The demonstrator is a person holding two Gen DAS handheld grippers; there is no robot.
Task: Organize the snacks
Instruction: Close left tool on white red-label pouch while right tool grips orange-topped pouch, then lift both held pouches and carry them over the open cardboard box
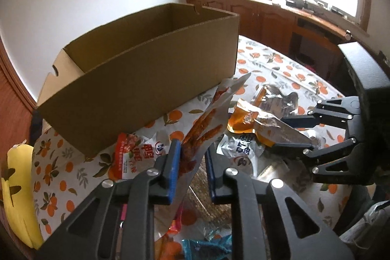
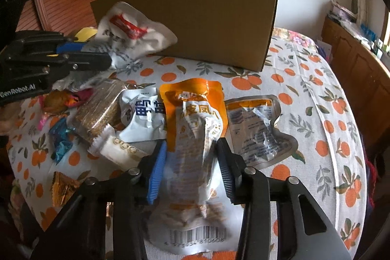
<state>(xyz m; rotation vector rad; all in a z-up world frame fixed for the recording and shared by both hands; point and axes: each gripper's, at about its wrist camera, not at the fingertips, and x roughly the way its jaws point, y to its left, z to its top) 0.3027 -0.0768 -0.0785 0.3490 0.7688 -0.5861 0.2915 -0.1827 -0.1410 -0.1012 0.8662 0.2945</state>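
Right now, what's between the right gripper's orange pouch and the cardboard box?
Bare orange-print tablecloth only, seen in the right wrist view: the orange pouch held by the right gripper stops short of the cardboard box.

Your left tool: matt black plastic links, bright metal pins, blue rubbery pads. It pinches a crinkled, glossy foil-plastic snack pouch. Your right tool shows a ribbed blue pad and a ribbed black one against the orange chicken-feet pouch, shiny wrinkled film. The cardboard box is matt brown, with raw corrugated edges. The counter wears an orange-print tablecloth, matt with fold creases. The sesame bar pack is in clear glossy wrap.
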